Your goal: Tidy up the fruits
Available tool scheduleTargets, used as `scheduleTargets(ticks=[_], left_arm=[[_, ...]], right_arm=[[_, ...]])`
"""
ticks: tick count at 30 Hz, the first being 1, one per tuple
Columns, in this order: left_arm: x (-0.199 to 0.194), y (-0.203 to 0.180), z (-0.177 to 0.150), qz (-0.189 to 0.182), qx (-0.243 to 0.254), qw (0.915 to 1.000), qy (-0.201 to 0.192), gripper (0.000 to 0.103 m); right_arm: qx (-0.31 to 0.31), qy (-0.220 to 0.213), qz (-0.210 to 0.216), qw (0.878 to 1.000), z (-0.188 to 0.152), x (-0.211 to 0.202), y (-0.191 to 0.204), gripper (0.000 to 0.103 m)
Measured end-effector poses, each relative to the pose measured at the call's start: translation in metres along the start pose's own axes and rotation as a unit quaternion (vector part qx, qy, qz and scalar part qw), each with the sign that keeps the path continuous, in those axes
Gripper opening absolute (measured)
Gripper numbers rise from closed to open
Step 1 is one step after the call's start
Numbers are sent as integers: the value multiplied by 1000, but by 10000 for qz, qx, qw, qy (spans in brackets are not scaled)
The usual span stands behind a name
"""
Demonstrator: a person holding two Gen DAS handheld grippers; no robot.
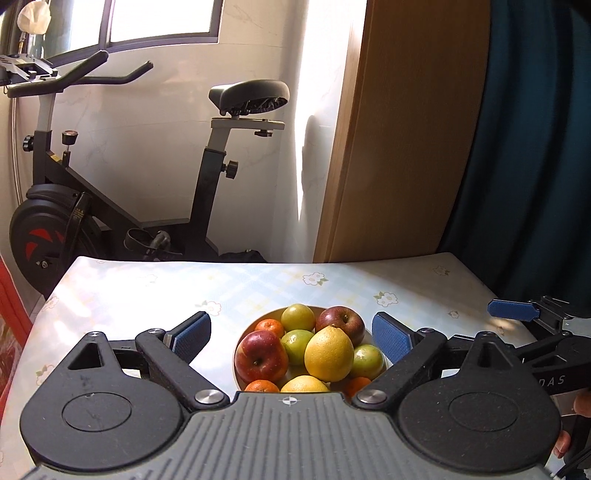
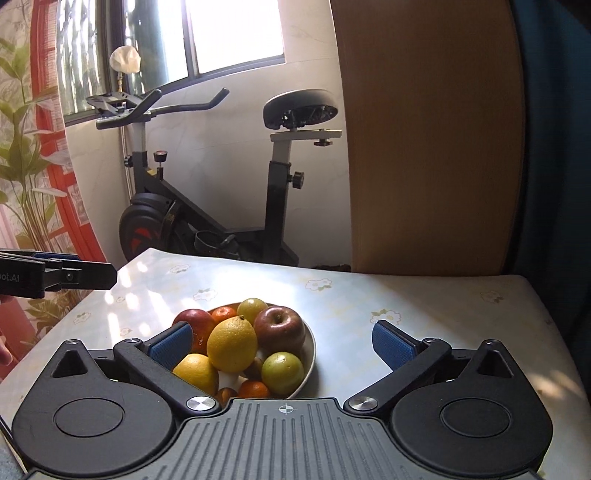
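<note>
Fruit piled in one bowl on a flowered bench

Fruit [image 1: 328, 352] is heaped in a white bowl [image 2: 309, 354] on the bench [image 1: 147, 291], which is covered by a pale checked cloth printed with small flowers. An exercise bike [image 1: 110, 192] is parked behind it, below a window [image 2: 229, 33] and beside a wooden panel [image 1: 406, 129]. The letters "DAS" are read on the right gripper [image 1: 554, 380]; "oot.AI" is read on the left gripper [image 2: 55, 277]. Both grippers are spread wide, and nothing is held in either.
</note>
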State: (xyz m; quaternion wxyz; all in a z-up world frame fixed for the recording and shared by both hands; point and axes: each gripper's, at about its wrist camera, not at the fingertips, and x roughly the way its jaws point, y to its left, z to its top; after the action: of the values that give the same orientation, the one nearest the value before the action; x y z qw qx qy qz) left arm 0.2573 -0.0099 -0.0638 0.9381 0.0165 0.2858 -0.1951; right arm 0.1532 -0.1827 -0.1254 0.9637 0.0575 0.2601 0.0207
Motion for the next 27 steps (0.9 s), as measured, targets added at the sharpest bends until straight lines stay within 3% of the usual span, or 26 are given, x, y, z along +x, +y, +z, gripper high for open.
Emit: scheduleTargets(ticks=[17,27], left_arm=[[-73,3,18,285,-253,9977,-568,95],[-89,2,19,580,-347,9954,-675,95]], right_arm=[[-75,-153,-193,9997,31,-60,33,103],[27,-231,-278,9993,38,-73,36,103]])
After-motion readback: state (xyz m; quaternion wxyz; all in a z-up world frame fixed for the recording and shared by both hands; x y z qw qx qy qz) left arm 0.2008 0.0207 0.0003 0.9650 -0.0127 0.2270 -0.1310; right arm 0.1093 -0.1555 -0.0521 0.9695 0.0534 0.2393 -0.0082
